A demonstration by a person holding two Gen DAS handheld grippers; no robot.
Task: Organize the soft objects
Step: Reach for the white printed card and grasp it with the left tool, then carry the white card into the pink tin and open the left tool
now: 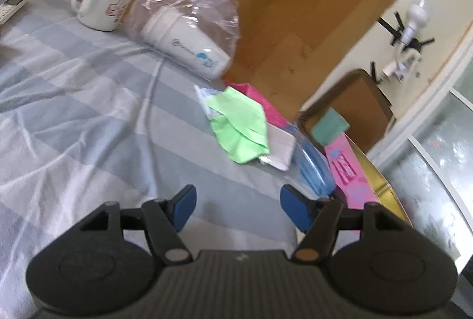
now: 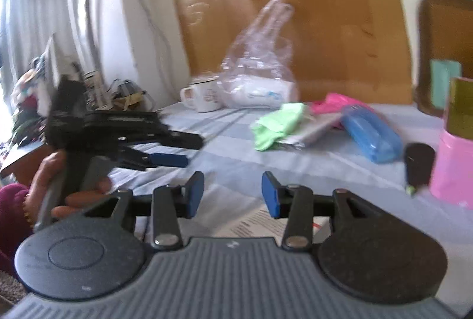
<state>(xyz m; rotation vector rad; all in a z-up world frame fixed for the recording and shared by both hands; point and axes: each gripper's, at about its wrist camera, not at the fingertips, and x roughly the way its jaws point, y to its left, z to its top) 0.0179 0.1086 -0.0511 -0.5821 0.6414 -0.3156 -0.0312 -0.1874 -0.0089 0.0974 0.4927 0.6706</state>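
A crumpled green cloth [image 1: 241,126] [image 2: 278,124] lies on the striped blue-grey sheet [image 1: 74,112], partly over a pink fabric [image 1: 260,100] and a grey flat packet [image 1: 280,146]. A clear plastic bag [image 1: 189,23] [image 2: 260,67] with a white container inside lies further back. My left gripper [image 1: 238,200] hovers over the sheet short of the green cloth, open with nothing between its blue pads. In the right wrist view it [image 2: 193,152] shows from the side, held by a hand [image 2: 74,192]. My right gripper [image 2: 233,192] is open and empty, low over a printed paper [image 2: 257,224].
A white mug [image 1: 100,2] [image 2: 204,95] stands beside the bag. A blue zip case [image 1: 313,168] [image 2: 369,135], a pink box [image 1: 348,171] [image 2: 452,171] and a small black object [image 2: 418,165] lie to the right. Cardboard leans on the wall behind. Clutter sits far left.
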